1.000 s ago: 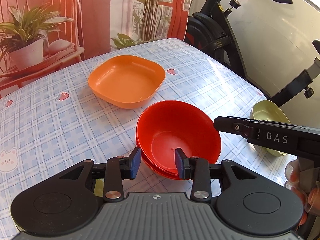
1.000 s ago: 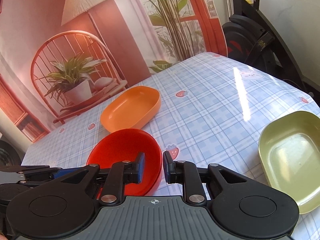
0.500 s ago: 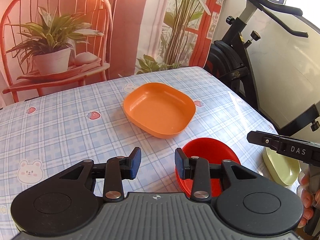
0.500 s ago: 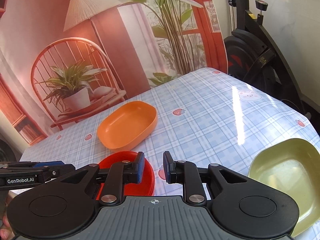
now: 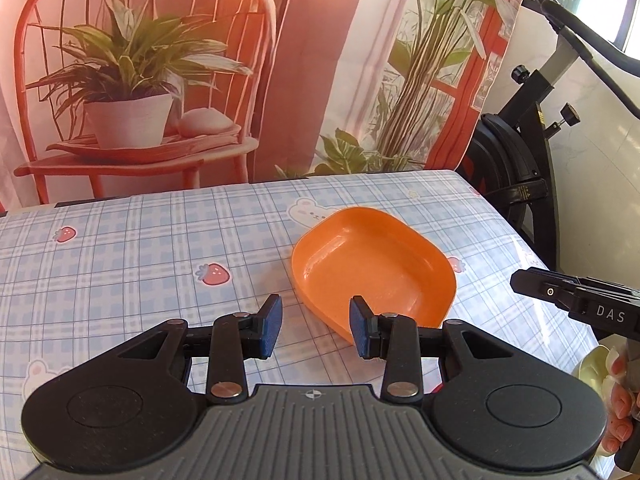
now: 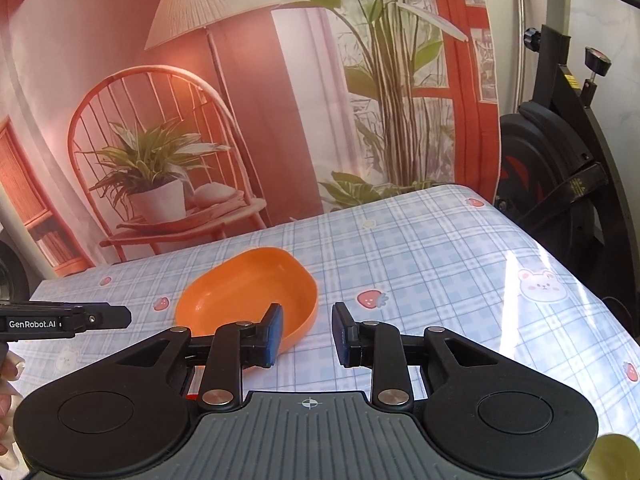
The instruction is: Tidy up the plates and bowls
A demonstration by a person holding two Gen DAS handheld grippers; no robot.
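Plate (image 5: 372, 270) of orange plastic lies right way up on the table (image 5: 132, 256), toward its far right part, ahead of both grippers and touched by neither; it looks light and stiff, unlikely to break, with a smooth glossy skin that could slide between pads, so the best hold is probably a pinch across the raised rim at the near edge, one pad inside and one outside. Its shape is a rounded square with a shallow well and low sloping walls. Left gripper (image 5: 316, 330) hovers over the cloth with jaws parted and nothing between them, its right pad showing in front of the plate's near edge. Right gripper (image 6: 306, 334) is also empty; its jaws have just been opening and stand a little apart. A sliver of a pale green dish (image 6: 614, 456) shows at the lower right of the right view, and a trace of red peeps under each gripper body, too little to name. The table wears a shiny blue plaid cloth printed with strawberries and bears; behind it hangs a printed backdrop (image 6: 248, 92), with an exercise bike (image 6: 560, 168) to the right
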